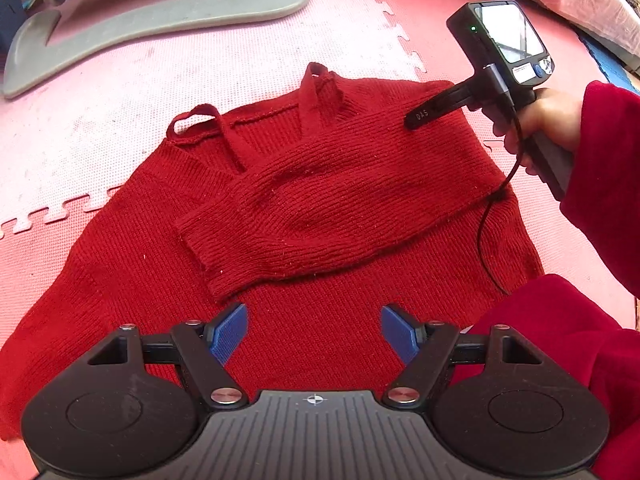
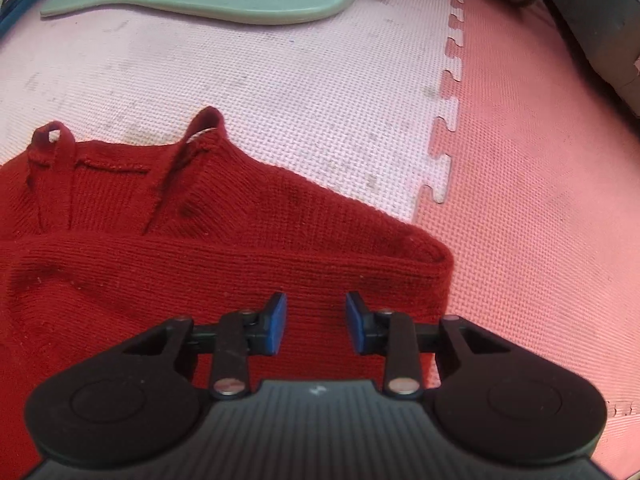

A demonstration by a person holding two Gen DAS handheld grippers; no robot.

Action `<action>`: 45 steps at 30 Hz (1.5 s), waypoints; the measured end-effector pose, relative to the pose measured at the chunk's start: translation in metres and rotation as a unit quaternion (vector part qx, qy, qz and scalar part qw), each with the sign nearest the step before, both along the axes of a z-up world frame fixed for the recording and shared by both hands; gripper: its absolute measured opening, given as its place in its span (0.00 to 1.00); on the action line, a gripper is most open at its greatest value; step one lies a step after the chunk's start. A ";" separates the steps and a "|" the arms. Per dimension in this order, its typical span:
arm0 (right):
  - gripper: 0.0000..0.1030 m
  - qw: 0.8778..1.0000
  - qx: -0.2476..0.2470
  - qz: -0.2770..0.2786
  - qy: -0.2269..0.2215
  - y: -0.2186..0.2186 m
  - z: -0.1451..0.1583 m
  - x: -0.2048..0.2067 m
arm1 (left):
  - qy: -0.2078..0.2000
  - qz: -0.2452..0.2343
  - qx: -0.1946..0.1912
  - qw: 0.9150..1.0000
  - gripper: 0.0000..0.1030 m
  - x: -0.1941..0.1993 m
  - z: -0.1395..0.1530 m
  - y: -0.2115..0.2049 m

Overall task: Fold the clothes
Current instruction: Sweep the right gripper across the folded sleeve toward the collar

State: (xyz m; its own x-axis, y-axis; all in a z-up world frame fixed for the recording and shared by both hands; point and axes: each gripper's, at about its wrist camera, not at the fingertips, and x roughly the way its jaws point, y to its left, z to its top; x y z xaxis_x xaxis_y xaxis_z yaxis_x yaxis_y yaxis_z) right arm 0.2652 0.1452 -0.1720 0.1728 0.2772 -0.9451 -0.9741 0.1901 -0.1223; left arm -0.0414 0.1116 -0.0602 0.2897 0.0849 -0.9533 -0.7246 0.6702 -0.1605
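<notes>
Pink foam floor mat [image 1: 120,152] of interlocking tiles underneath, with a grey plastic frame [image 1: 160,16] lying beyond the sweater's collar.

**Position of work item**
- Red knitted sweater [image 1: 132,260] spread flat on the mat, collar straps [image 1: 316,96] at its far end, hem at its near end.
- Sleeve on the sweater's right-tongs side [image 1: 320,216] laid across the chest, cuff [image 1: 212,256] ending near the sweater's middle.
- Shoulder fold [image 2: 436,268] rounded and slightly raised rather than pressed flat.
- Opposite sleeve [image 1: 48,340] stretched outward from the sweater's body, not folded in.

**Tool state**
- Left tongs [image 1: 312,320]: spread wide, holding nothing, above the sweater's lower body, just below the folded cuff.
- Right tongs [image 2: 317,316]: spread, holding nothing, over the sweater's folded shoulder edge. Held by a hand [image 1: 540,120] in a red sleeve. Contact with the knit not determinable from either view.

**Step in hand (judgement)**
- Sleeve folding, half complete: one sleeve in, one out.

**Requirements for next move (judgement)**
- Bring the left tongs out over the outstretched sleeve, toward its cuff end.
- Pinch one layer of sleeve only, avoiding the sweater's body beneath.
- Lift low, carry across the sweater's chest, lay over or alongside the sleeve already there.
- Hold the folded shoulder steady with the right tongs if the knit drags.
- Expect stretch and sag: loose, heavy knit, likely to shift on a fast pull.
</notes>
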 end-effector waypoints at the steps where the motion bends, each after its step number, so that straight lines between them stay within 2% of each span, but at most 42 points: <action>1: 0.32 1.000 -0.001 0.001 -0.002 0.003 -0.005 -0.004 | 0.000 0.001 0.000 1.000 0.73 -0.001 0.000 -0.001; 9: 0.32 1.000 -0.003 0.010 -0.026 0.007 0.000 -0.019 | -0.009 0.006 0.006 1.000 0.73 -0.008 0.003 -0.010; 13: 0.32 0.999 0.016 0.036 -0.004 0.013 0.010 -0.042 | -0.014 0.018 0.008 1.000 0.73 -0.015 0.003 -0.008; 15: 0.32 0.998 0.008 0.055 0.002 0.020 0.001 -0.057 | -0.017 0.024 0.008 1.000 0.73 -0.018 0.003 -0.006; 19: 0.32 0.997 0.010 0.068 -0.024 0.027 -0.013 -0.076 | -0.022 0.034 0.009 0.999 0.73 -0.026 0.004 -0.004; 23: 0.32 0.998 0.003 0.051 -0.020 0.031 -0.010 -0.075 | -0.030 0.045 0.003 0.999 0.73 -0.031 0.003 -0.001; 33: 0.32 0.996 -0.018 0.043 -0.080 0.041 -0.010 -0.105 | -0.040 0.059 0.000 0.997 0.73 -0.040 0.001 0.000; 45: 0.32 0.996 -0.014 0.070 -0.062 0.056 -0.007 -0.160 | -0.046 0.084 0.000 0.995 0.73 -0.061 0.007 0.007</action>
